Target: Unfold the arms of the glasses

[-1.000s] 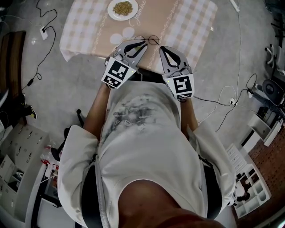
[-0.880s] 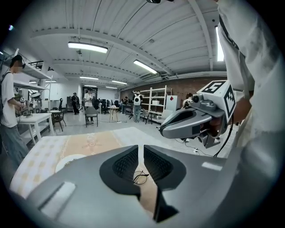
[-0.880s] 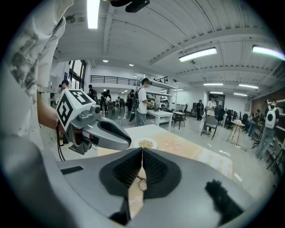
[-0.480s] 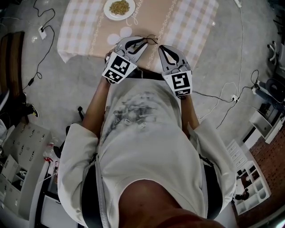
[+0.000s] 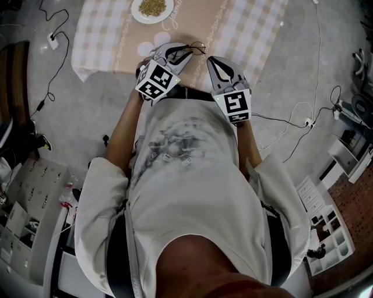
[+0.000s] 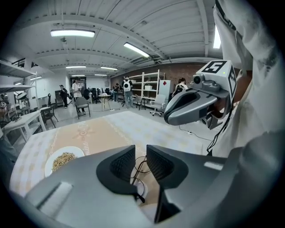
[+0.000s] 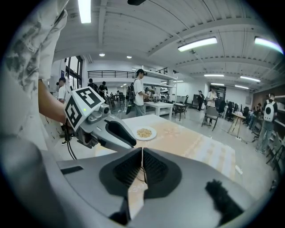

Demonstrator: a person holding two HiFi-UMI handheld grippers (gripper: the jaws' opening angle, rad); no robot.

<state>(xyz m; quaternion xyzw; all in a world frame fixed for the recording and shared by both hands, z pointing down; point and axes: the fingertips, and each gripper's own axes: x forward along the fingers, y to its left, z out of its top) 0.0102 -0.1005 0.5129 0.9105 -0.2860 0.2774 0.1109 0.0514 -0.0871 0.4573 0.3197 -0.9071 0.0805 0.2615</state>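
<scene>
So we've got the left gripper [image 6: 140, 149] with jaws apart either side of the glasses [image 6: 139, 168], right gripper [image 7: 142, 149] closed just beside them.

Clothed table [image 5: 250, 29]: plate [image 5: 152, 8], glasses [image 5: 195, 49].

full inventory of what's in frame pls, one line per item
table: 1, tan and checked cloth, top of head view
plate: 1, white, far side of table, left of centre, holds grain
glasses: 1, thin dark frame, on table just beyond left gripper
pale round patches: 2, white, on cloth near left gripper; objects or print unclear
cables: several, dark and white, on floor
bystanders: several, far back in hall
torso: 1, pale shirt, lower head view
left gripper: 1, grey, jaws apart, empty
right gripper: 1, grey, jaws together, empty
</scene>
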